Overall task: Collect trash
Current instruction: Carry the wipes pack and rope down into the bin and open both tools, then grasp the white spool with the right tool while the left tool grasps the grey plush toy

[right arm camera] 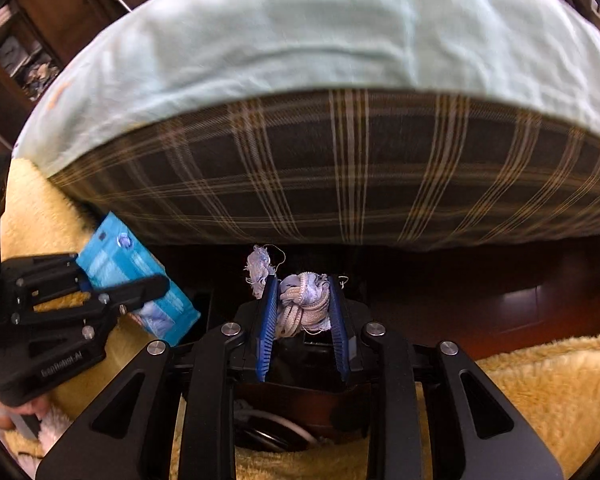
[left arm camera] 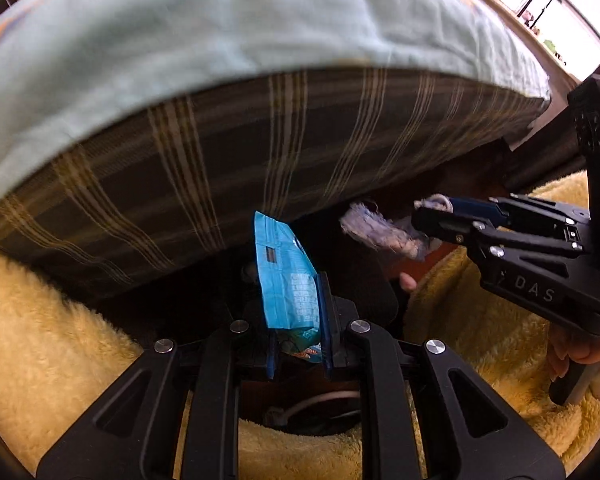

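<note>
Plaid fabric covers the side of a mattress (left arm camera: 228, 168) that fills the upper half of both wrist views, with a pale mint sheet (left arm camera: 220, 28) draped over its top. Below it lies a fluffy yellow blanket (left arm camera: 52, 320), and a strip of dark wooden bed frame (right arm camera: 500, 300) shows under the mattress edge. At the top right corner of the left view, a bright window (left arm camera: 540, 4) is visible.

The left tongs (left arm camera: 300, 320) are closed on a blue snack wrapper (left arm camera: 284, 272), which stands nearly upright between the blue pads, its top end reaching up to the lower edge of the mattress. In the right view the same wrapper (right arm camera: 136, 280) appears at the left, pinched in the left tongs (right arm camera: 100, 284) above the yellow blanket.

The right tongs (right arm camera: 304, 312) are closed on a wad of frayed pale-blue and white cord (right arm camera: 304, 300), with a loose tuft sticking up past the left pad. From the left view, the right tongs (left arm camera: 440, 216) reach in from the right edge, the frayed wad (left arm camera: 376, 232) hanging from their tips just below the mattress, near the wrapper but apart from it.
</note>
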### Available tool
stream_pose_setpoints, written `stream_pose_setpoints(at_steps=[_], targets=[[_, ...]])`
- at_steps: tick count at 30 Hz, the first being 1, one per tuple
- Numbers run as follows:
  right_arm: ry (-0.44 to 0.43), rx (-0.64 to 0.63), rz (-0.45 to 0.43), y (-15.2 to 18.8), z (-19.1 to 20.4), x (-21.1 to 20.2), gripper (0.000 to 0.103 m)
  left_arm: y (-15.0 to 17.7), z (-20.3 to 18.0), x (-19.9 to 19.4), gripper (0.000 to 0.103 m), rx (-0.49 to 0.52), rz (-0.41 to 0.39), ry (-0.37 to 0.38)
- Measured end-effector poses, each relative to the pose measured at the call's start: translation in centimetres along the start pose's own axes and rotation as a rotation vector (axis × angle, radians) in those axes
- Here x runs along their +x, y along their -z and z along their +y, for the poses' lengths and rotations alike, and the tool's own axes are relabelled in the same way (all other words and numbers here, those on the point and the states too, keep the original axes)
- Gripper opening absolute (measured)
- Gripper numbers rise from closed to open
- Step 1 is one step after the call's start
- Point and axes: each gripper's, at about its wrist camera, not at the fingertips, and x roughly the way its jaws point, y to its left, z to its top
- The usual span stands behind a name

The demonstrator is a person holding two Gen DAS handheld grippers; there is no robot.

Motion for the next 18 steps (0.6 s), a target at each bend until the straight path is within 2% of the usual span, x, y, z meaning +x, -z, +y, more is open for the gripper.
stream_pose_setpoints(at_steps=[6, 7, 8, 9, 14, 18], targets=[[-0.005, 0.009, 0.004, -0.3, -0.4, 0.3, 0.032, -0.1, -0.3, 0.7, 0.02, 0.007, 0.021, 0.002], [-0.007, 0.009, 0.004, -0.5, -0.3, 0.3, 0.039, -0.1, -0.4, 0.7, 0.021, 0.005, 0.02, 0.0], [-0.009, 0.01, 0.001, -0.8, -0.6, 0.4, 0.045, -0.1, -0.4, 0.6, 0.025, 0.004, 0.017, -0.003], [-0.01, 0.011, -0.007, -0.8, -0.6, 0.2, 0.055, -0.2, -0.4, 0.5, 0.029, 0.003, 0.013, -0.006], [-0.009, 0.023, -0.038, -2.5, -0.7, -1.4, 0.058, 0.0, -0.3, -0.6, 0.04, 0.006, -0.014, -0.019], [0.017, 0.02, -0.128, -3.6, -1.3, -4.8, 0.071, -0.7, -0.2, -3.3, 0.055, 0.024, -0.085, -0.039]])
